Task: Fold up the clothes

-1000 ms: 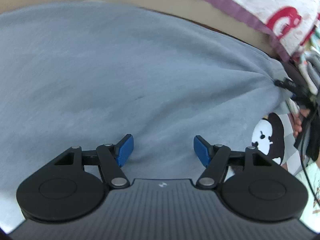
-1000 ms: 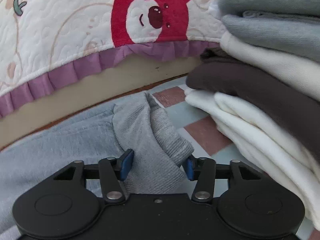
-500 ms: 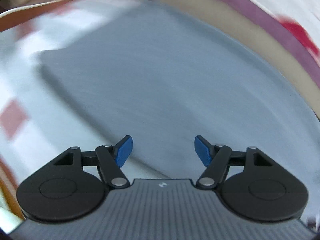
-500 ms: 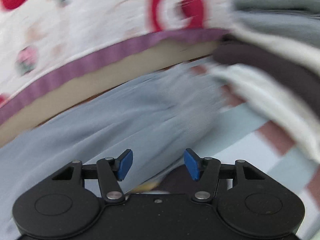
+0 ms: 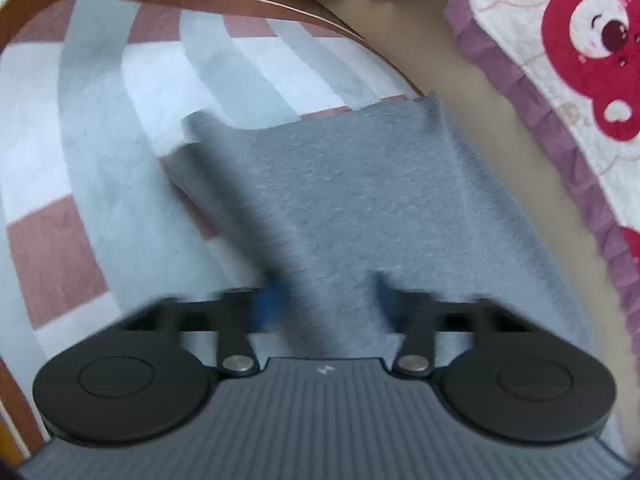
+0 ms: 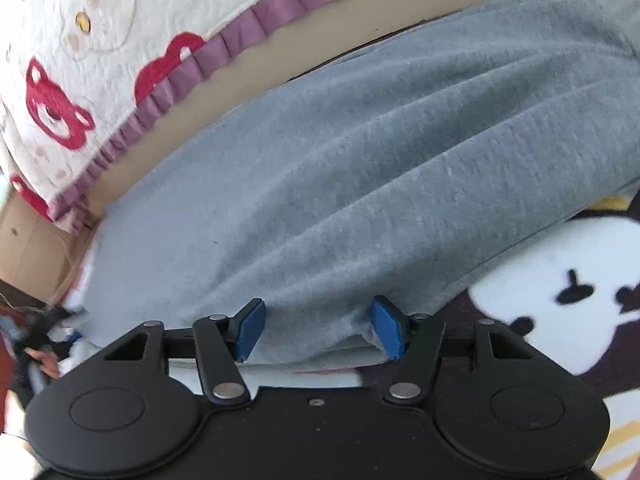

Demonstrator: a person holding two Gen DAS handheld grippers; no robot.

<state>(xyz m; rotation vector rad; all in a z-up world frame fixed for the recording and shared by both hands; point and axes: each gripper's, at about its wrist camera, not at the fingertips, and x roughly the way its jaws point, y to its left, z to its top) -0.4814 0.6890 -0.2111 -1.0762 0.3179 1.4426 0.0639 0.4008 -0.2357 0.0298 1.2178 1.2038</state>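
A grey sweatshirt-like garment (image 5: 360, 200) lies flat on a checked rug (image 5: 80, 160); its far hem and a folded left edge show in the left wrist view. My left gripper (image 5: 324, 304) is open, its blurred blue pads straddling the garment's near left edge. In the right wrist view the same grey garment (image 6: 360, 168) lies in long soft folds. My right gripper (image 6: 318, 328) is open, its pads either side of the garment's near edge, with cloth between them but not pinched.
A white quilt with red bears and purple frill (image 5: 580, 60) hangs over a beige bed side along the garment's far edge; it also shows in the right wrist view (image 6: 120, 60). A dark cloth with a white cartoon figure (image 6: 560, 280) lies at right.
Both grippers have swung to new spots. The left now faces the garment's hem and left edge. The right let go of the ribbed cuff and now sits at the garment's long near edge.
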